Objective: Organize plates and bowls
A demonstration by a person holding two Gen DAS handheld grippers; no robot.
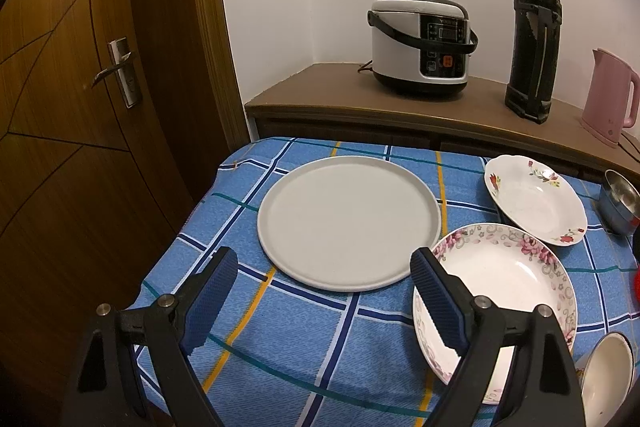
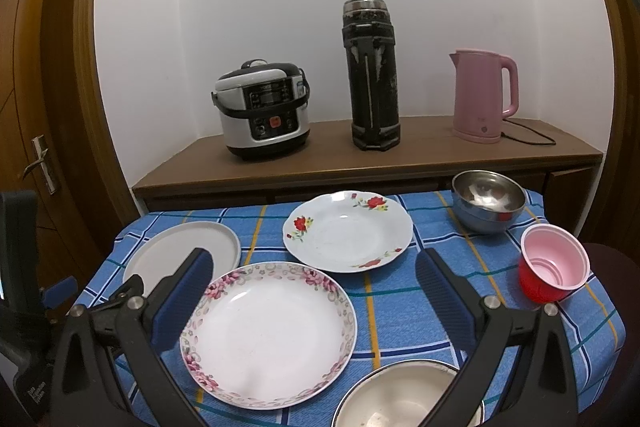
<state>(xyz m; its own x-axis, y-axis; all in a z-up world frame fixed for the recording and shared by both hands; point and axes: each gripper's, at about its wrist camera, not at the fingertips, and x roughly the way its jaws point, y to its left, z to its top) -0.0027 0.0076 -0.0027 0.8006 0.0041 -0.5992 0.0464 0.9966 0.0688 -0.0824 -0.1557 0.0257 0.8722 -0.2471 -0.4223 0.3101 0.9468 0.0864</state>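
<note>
At the far left of the table [image 2: 400,311], which is covered in a blue checked cloth, the plain grey flat plate [image 1: 348,223] lies straight ahead of the left gripper [image 1: 324,301], near rim just past its fingertips. That gripper is spread wide and holds nothing. Its right finger [image 1: 438,301] overlaps the rim of the pink-flowered deep plate [image 2: 268,333] in the view; whether they touch I cannot tell.

Next to the right, that pink-flowered plate sits directly between and ahead of the fingers of the right gripper [image 2: 316,297], also wide open and empty. So the left hand is nearer the grey plate, the right hand nearer the flowered one. Behind it lies the red-rose scalloped plate [image 2: 348,231], apart from it.

Further right, a white enamel bowl [image 2: 404,393] sits at the near edge below the right gripper, a steel bowl [image 2: 488,201] at the back corner, and a red plastic bowl with a pink inside [image 2: 554,267] near the right edge. Nothing is stacked yet.

On the sideboard behind stand a rice cooker [image 2: 264,107], a black thermos flask [image 2: 372,75] and a pink kettle [image 2: 484,95]; the cooker's panel lettering is too small to read.
</note>
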